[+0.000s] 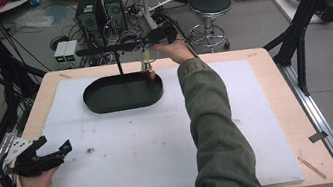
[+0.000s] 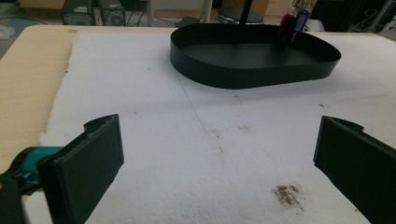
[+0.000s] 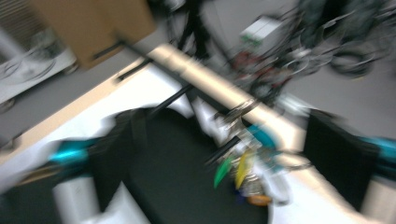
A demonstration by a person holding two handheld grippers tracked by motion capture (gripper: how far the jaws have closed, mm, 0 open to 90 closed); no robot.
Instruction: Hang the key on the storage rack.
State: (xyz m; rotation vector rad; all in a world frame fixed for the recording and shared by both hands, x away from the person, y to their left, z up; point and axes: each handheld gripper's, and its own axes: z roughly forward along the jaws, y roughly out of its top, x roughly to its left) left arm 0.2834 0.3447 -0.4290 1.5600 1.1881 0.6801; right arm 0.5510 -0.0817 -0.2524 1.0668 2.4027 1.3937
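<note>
Right gripper [image 1: 146, 40], jaws parted, reaches a bunch of colourful tags [image 1: 148, 65] above the far black tray [image 1: 105, 103]; left gripper [image 1: 50, 153] rests released on the near-left surface [image 1: 260, 56].

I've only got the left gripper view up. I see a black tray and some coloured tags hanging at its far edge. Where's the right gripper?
Observer: In the high view the right gripper is held above the far right end of the black tray, beside the horizontal bar of a black stand.
Operator: Is it open or shut?
Observer: Open. In the right gripper view its jaws stand wide apart, with the coloured tags between them.
Operator: And what are the tags hanging from?
Observer: In the high view they hang near the right end of the bar; the exact attachment is too small to tell, and the right gripper view is blurred.
</note>
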